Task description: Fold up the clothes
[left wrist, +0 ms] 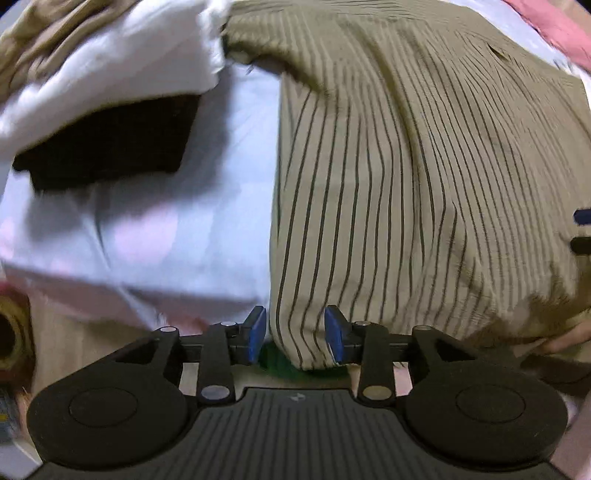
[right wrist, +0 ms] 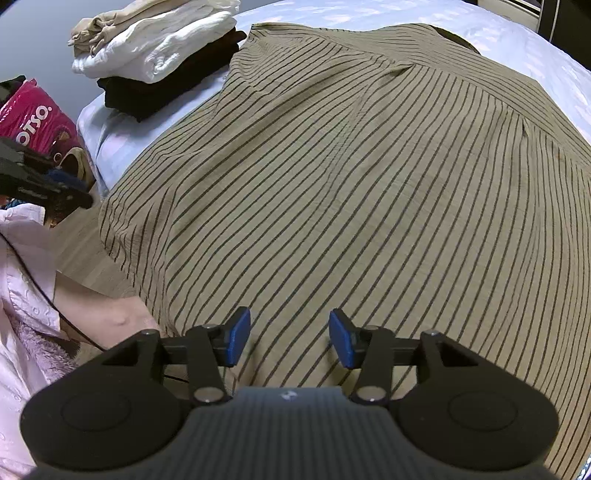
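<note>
A tan shirt with thin dark stripes (right wrist: 351,166) lies spread over the bed and fills most of both views. In the left wrist view a bunched corner of the shirt (left wrist: 406,166) hangs down between the blue pads of my left gripper (left wrist: 295,334). The jaws stand apart, with a small gap between the left pad and the cloth. My right gripper (right wrist: 290,338) hovers open just above the shirt's near hem, with flat fabric under its fingers. The left view is motion-blurred.
A stack of folded clothes (right wrist: 159,55), beige and white over black, sits on the pale blue bedsheet (right wrist: 498,33) at the far left. Beside the bed are a pink bag (right wrist: 33,118), wooden floor (right wrist: 85,251) and a person's arm (right wrist: 107,314) in a pink sleeve.
</note>
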`<state>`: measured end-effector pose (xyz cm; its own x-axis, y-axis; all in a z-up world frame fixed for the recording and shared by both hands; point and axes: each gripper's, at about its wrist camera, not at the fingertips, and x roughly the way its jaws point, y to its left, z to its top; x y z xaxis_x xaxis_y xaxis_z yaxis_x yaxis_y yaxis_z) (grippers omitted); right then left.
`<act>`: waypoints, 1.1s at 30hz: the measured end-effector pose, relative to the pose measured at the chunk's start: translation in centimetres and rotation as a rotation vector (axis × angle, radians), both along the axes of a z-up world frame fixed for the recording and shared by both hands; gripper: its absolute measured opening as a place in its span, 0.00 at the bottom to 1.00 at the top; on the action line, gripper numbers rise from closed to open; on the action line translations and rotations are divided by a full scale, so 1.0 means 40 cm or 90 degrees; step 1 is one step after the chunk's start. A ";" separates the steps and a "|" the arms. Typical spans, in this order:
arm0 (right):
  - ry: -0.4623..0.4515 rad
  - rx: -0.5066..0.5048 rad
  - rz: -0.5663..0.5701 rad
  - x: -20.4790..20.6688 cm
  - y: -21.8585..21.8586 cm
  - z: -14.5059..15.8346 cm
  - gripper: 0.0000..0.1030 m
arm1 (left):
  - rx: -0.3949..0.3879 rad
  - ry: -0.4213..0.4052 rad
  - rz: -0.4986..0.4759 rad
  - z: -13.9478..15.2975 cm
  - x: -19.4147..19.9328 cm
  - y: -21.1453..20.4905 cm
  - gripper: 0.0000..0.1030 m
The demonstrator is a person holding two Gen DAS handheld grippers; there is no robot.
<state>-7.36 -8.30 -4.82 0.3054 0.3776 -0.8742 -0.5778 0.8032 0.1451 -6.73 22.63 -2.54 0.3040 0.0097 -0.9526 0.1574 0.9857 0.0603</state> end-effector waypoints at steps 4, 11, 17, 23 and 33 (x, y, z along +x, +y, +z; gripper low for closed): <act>-0.002 0.006 0.011 -0.005 0.006 0.003 0.50 | 0.041 0.005 -0.025 -0.062 0.042 -0.020 0.31; 0.002 0.002 0.009 0.001 0.010 -0.003 0.51 | 0.026 0.011 0.000 -0.082 0.055 0.008 0.00; 0.008 -0.010 0.004 0.006 0.005 -0.015 0.51 | -0.007 -0.012 0.063 0.006 -0.002 0.060 0.00; 0.017 -0.033 -0.003 0.008 -0.011 -0.036 0.52 | -0.014 0.052 0.092 -0.051 0.000 0.093 0.00; 0.042 -0.076 -0.015 0.003 -0.048 -0.082 0.52 | 0.004 0.081 0.083 -0.093 0.017 0.086 0.00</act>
<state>-7.22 -10.23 -8.10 0.2537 0.2626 -0.9309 -0.5509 0.8303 0.0841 -6.07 26.08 -6.24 0.1773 0.0474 -0.9830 0.0346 0.9979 0.0544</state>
